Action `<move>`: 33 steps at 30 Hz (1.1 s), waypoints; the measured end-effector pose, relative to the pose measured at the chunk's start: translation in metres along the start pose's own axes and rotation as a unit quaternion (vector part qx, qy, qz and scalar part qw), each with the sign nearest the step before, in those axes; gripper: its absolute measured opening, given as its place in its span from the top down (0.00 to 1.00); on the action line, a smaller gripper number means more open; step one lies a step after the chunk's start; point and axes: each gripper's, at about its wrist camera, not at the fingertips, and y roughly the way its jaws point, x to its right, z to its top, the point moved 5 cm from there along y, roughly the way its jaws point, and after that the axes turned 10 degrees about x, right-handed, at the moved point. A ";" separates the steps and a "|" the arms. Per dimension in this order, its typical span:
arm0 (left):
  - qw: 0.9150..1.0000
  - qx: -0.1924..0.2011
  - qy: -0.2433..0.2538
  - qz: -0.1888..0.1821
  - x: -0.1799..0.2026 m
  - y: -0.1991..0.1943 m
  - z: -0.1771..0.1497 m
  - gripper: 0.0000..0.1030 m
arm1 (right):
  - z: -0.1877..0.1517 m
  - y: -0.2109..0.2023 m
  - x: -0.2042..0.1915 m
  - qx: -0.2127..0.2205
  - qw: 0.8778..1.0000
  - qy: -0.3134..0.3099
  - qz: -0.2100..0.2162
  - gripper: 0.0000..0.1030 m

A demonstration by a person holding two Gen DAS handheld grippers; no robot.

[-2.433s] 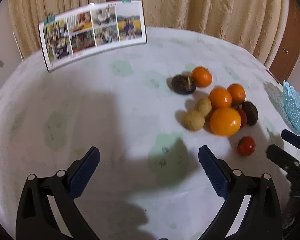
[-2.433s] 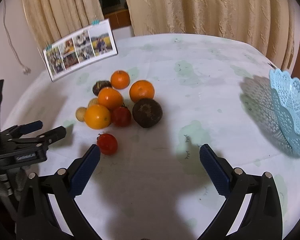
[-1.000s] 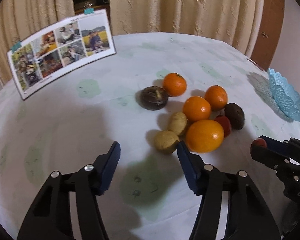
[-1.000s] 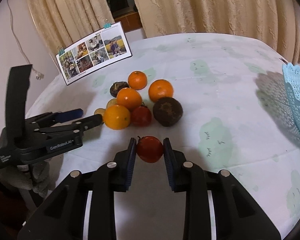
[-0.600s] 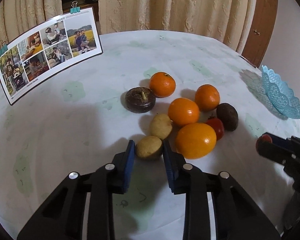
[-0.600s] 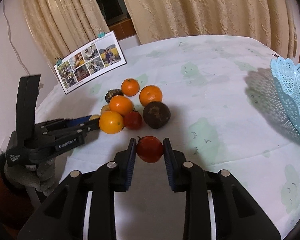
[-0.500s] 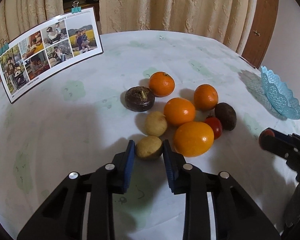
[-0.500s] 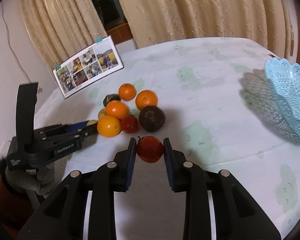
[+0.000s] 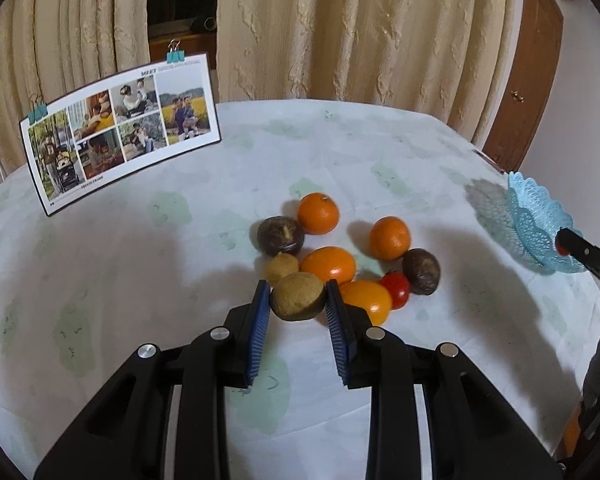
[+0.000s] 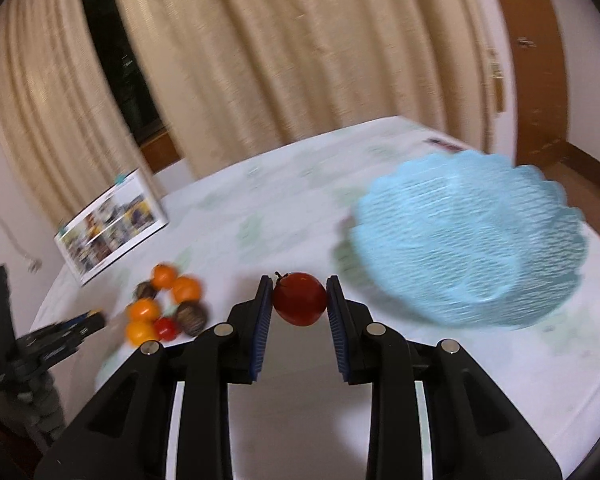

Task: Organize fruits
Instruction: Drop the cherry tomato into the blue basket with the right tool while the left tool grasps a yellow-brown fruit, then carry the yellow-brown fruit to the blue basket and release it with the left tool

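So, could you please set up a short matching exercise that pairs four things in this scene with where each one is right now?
Things:
1. red tomato
2. tan round fruit
3. blue lace basket
4. photo card

Places:
A. propped up at the far edge of the table
B. clamped in the right gripper
C. empty, on the table
D. clamped in the left gripper

Pairs: 1-B, 2-D, 3-C, 4-A

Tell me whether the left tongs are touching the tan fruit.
Touching. The left wrist view shows both blue pads of the left tongs pressed against the tan fruit.
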 end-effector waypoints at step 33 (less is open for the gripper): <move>0.990 0.019 0.095 -0.101 0.172 0.012 0.046 0.72 | 0.009 -0.054 0.173 0.161 0.951 0.130 -0.228 0.21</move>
